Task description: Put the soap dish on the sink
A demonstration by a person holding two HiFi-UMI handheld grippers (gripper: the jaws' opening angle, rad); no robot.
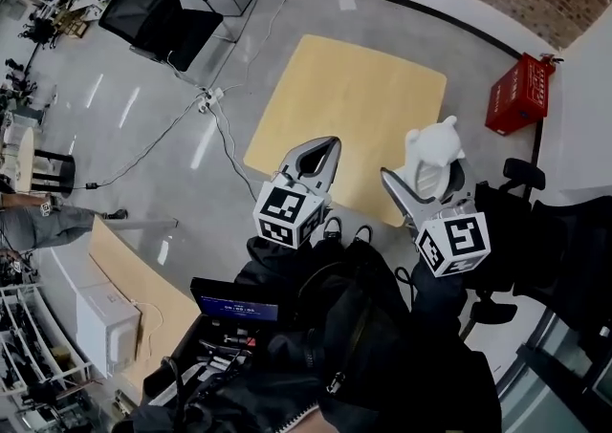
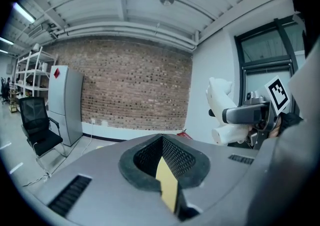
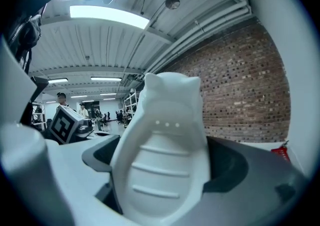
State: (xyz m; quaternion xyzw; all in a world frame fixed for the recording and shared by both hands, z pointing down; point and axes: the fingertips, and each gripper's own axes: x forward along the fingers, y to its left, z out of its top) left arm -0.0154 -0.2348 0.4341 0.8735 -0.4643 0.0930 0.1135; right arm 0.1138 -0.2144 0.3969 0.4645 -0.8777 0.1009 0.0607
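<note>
The soap dish (image 1: 432,148) is white, with ribs, small drain holes and two ear-like tips. It stands upright between the jaws of my right gripper (image 1: 426,179), which is shut on it. In the right gripper view the soap dish (image 3: 162,160) fills the middle, clamped in the right gripper (image 3: 165,172). My left gripper (image 1: 316,158) is held beside it at about the same height, jaws together with nothing in them. In the left gripper view the left gripper (image 2: 162,142) points at a brick wall, and the soap dish (image 2: 220,101) shows at the right. No sink is in view.
A tan square board (image 1: 349,116) lies on the grey floor below both grippers. A red crate (image 1: 521,92) stands at the right wall and a black chair (image 1: 158,20) at the far left. Cables (image 1: 215,111) run across the floor. A desk with a laptop (image 1: 234,307) is close at the left.
</note>
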